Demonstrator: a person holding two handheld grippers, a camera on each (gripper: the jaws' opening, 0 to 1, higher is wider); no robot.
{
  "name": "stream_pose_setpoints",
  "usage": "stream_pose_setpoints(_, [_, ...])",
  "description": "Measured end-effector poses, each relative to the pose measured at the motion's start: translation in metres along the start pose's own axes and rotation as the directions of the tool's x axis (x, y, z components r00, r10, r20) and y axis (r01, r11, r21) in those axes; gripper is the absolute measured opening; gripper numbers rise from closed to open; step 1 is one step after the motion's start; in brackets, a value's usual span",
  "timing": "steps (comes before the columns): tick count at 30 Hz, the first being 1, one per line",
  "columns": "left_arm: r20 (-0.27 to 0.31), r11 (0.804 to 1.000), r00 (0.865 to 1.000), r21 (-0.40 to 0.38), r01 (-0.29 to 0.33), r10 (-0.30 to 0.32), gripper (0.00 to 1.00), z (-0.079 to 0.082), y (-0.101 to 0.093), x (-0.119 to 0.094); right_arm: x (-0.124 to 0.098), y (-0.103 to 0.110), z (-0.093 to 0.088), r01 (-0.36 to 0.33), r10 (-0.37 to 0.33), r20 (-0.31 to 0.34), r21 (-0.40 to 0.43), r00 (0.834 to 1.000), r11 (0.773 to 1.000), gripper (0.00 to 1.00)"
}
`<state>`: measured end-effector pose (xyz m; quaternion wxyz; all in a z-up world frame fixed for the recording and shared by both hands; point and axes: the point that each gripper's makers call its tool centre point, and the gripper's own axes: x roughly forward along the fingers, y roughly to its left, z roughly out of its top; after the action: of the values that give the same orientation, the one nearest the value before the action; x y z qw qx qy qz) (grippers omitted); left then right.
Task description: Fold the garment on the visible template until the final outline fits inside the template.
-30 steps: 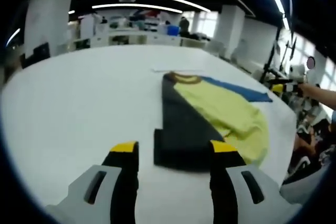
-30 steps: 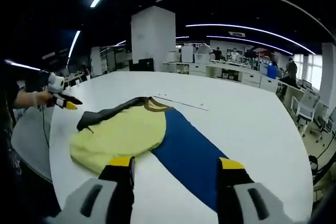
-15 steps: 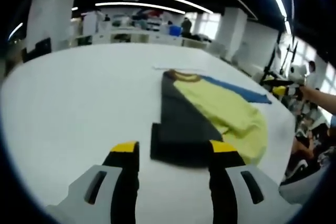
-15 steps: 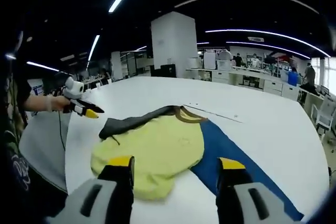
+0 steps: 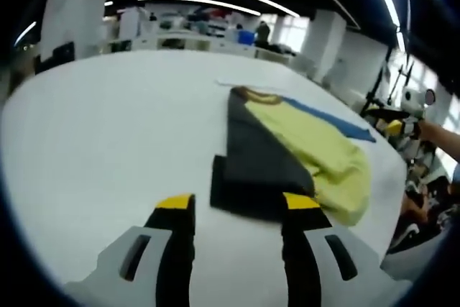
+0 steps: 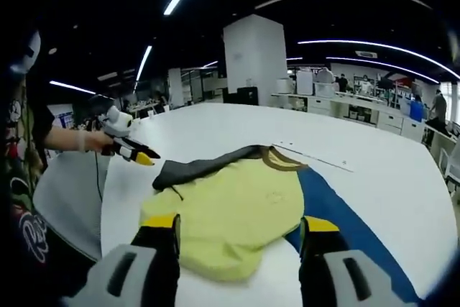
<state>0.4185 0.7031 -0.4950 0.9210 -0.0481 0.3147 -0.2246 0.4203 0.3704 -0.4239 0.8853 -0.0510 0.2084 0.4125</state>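
Observation:
A garment lies flat on the white table (image 5: 108,127). It has a yellow panel (image 6: 237,210), a dark grey side with a sleeve (image 5: 251,170), a brown collar (image 6: 279,157) and a blue panel (image 6: 338,210). My left gripper (image 5: 238,203) is open just short of the grey sleeve's near edge, holding nothing. My right gripper (image 6: 241,224) is open above the yellow panel's near hem, also holding nothing. In the right gripper view the left gripper (image 6: 133,152) hangs over the table edge in a gloved hand. The right gripper (image 5: 394,129) appears at the far right of the left gripper view.
A thin pale line (image 6: 320,159) runs across the table just beyond the collar. The table's rounded edge (image 6: 108,206) is close on the person's side. Desks, a white pillar (image 6: 251,62) and people stand far behind.
The right gripper view has closed in on the yellow hem, so the garment looks larger. The left gripper view has barely shifted. The garment lies as before.

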Motion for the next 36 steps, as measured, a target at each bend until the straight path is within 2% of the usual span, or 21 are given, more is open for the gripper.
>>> stream_pose_setpoints(6, [-0.021, 1.0, 1.0, -0.02, -0.008, 0.008, 0.37, -0.006, 0.002, 0.008, -0.005, 0.0, 0.002, 0.007, -0.007, 0.007, 0.002, 1.0, 1.0, 0.66])
stream_pose_setpoints(10, [-0.038, 0.999, 0.999, -0.04, -0.011, 0.01, 0.33, -0.012, 0.001, 0.013, -0.008, 0.005, 0.009, 0.005, -0.005, 0.033, 0.014, 0.999, 1.0, 0.65])
stream_pose_setpoints(15, [-0.042, 0.998, 0.999, -0.061, -0.019, 0.017, 0.32, -0.016, 0.001, 0.017, -0.009, 0.009, 0.012, 0.0, 0.0, 0.04, 0.003, 0.999, 1.0, 0.64])
stream_pose_setpoints(20, [-0.061, 0.996, 0.998, -0.088, -0.019, 0.014, 0.25, -0.022, 0.0, 0.021, -0.012, 0.013, 0.018, -0.003, 0.003, 0.058, 0.002, 0.998, 1.0, 0.64])
stream_pose_setpoints(23, [-0.042, 0.992, 0.999, -0.126, -0.02, 0.015, 0.21, -0.021, 0.002, 0.022, -0.012, 0.013, 0.018, -0.003, 0.003, 0.058, 0.001, 0.998, 1.0, 0.64])
stream_pose_setpoints(27, [-0.039, 0.991, 0.999, -0.133, -0.024, 0.018, 0.18, -0.019, 0.003, 0.024, -0.013, 0.014, 0.017, -0.001, 0.001, 0.054, -0.004, 0.999, 1.0, 0.64])
stream_pose_setpoints(32, [-0.042, 0.983, 0.999, -0.183, -0.023, 0.016, 0.0, -0.021, 0.003, 0.023, -0.013, 0.014, 0.013, 0.001, -0.001, 0.048, -0.004, 0.999, 1.0, 0.63])
stream_pose_setpoints(36, [-0.039, 0.981, 0.999, -0.192, -0.021, 0.013, 0.0, -0.021, 0.003, 0.022, -0.013, 0.016, 0.012, -0.002, 0.002, 0.045, -0.002, 0.999, 1.0, 0.63])
